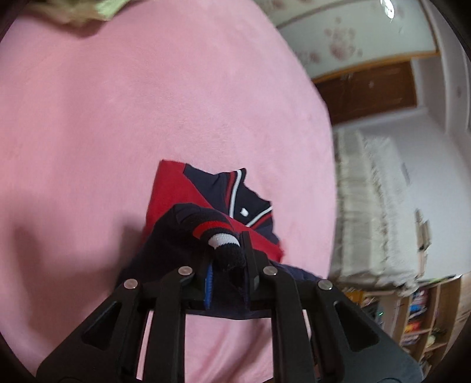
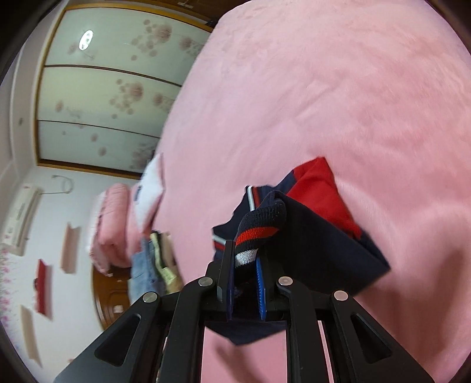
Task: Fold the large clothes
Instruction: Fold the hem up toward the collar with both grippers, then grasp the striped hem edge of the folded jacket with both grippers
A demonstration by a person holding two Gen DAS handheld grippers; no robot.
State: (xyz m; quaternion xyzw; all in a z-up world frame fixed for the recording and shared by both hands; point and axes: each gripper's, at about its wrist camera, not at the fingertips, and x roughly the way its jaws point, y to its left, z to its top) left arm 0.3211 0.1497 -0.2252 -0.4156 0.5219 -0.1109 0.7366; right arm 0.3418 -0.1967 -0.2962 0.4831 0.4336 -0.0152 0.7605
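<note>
A navy and red jacket [image 1: 188, 188] with white and red striped trim hangs above the pink bed cover [image 1: 147, 103]. My left gripper [image 1: 228, 259] is shut on a ribbed knit cuff [image 1: 219, 235] of the jacket. In the right wrist view my right gripper [image 2: 245, 259] is shut on another striped ribbed cuff [image 2: 256, 232], with the jacket body [image 2: 318, 235] draped to its right over the pink cover [image 2: 323, 88]. The lower part of the jacket is hidden behind both grippers.
A greenish cloth [image 1: 85, 11] lies at the far edge of the bed. A white fringed bedspread edge [image 1: 374, 212] and bookshelves [image 1: 421, 312] stand to the right. A floral sliding wardrobe [image 2: 112, 88], folded pink bedding [image 2: 114, 224] and clothes are left of the bed.
</note>
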